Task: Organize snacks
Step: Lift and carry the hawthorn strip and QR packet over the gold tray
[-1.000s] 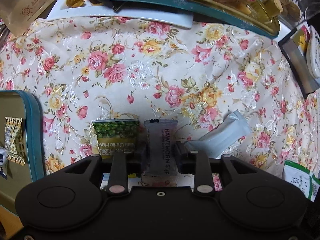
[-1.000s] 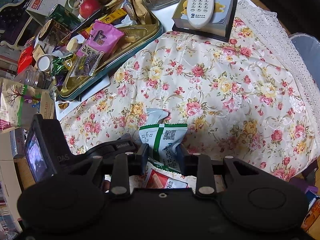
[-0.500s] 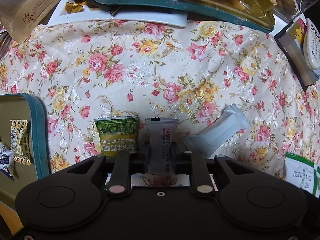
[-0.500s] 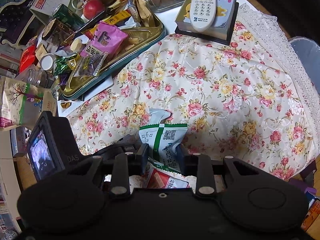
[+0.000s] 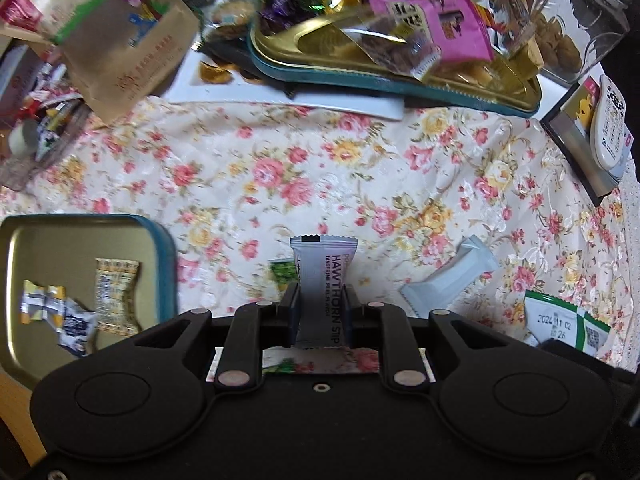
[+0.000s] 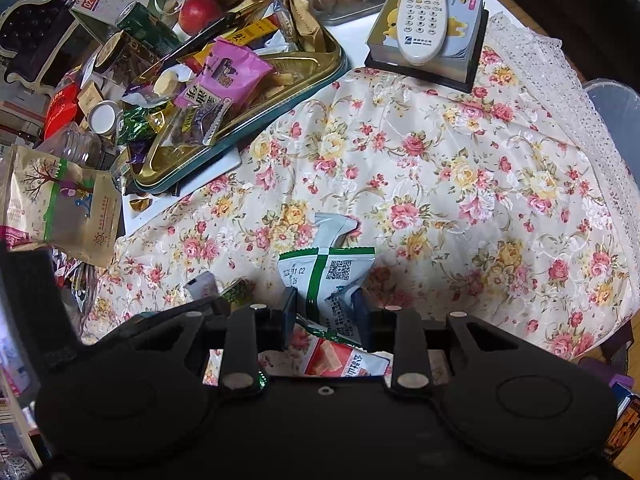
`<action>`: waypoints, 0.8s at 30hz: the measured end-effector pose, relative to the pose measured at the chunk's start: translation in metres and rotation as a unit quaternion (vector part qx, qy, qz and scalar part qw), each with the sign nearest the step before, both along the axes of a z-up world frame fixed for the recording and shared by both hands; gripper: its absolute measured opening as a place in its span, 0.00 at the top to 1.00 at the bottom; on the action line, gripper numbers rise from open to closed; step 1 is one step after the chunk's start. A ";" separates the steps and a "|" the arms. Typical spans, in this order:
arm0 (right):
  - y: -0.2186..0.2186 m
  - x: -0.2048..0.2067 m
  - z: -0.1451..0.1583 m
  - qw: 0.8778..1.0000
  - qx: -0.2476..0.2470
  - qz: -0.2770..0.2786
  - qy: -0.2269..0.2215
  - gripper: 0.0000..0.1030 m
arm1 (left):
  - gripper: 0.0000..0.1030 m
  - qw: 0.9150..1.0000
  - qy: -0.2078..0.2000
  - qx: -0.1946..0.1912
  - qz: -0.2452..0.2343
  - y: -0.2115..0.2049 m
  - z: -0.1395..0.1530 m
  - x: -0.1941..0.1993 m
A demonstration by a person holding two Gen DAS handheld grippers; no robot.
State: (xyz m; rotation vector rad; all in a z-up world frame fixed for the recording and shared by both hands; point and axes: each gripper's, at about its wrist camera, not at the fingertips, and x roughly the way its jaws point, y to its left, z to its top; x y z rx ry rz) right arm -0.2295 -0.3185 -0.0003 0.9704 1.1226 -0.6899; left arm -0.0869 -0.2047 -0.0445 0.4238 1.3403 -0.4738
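Flowered cloth (image 5: pixel 320 168) is covering the table, with a heaped gold tray (image 5: pixel 304 46) lying far ahead of the left gripper (image 5: pixel 320 308). Its jaws are clamping a grey hawthorn strip (image 5: pixel 320 280), which is standing upright between them. A green pea packet (image 5: pixel 285 274) is peeking out just behind and left of the strip, and a white bar (image 5: pixel 452 276) is lying on the cloth to the jaws' right. Off to their left, a teal-rimmed tin (image 5: pixel 164 248) is holding a few wrapped sweets (image 5: pixel 114 296).

The right gripper (image 6: pixel 326 312) is pinching a green-and-white packet (image 6: pixel 328 280), its jaws pressing in on the packet's lower part. A red-printed packet (image 6: pixel 340 360) is lying beneath those jaws. A remote (image 6: pixel 424 12) is resting on a box (image 6: pixel 460 60) far ahead and to their right.
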 end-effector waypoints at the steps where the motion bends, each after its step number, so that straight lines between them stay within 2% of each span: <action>1: 0.001 0.002 0.000 1.000 0.002 0.002 0.000 0.68 | 0.74 1.000 -0.004 0.001 0.001 0.003 -0.002 0.003; 10: 0.022 0.025 -0.007 0.999 0.001 0.034 0.015 0.68 | 0.74 0.998 -0.013 0.011 0.066 0.036 0.009 0.032; 17: 0.042 0.038 -0.009 0.998 -0.008 0.061 0.020 0.68 | 0.74 0.997 -0.008 -0.017 0.079 0.050 0.024 0.041; 21: 0.052 0.038 -0.008 0.996 -0.017 0.080 0.024 0.68 | 0.74 0.995 -0.007 -0.010 0.104 0.056 0.022 0.049; 24: 0.059 0.036 -0.004 0.996 -0.021 0.089 0.022 0.68 | 0.74 0.993 0.001 -0.020 0.119 0.062 0.025 0.050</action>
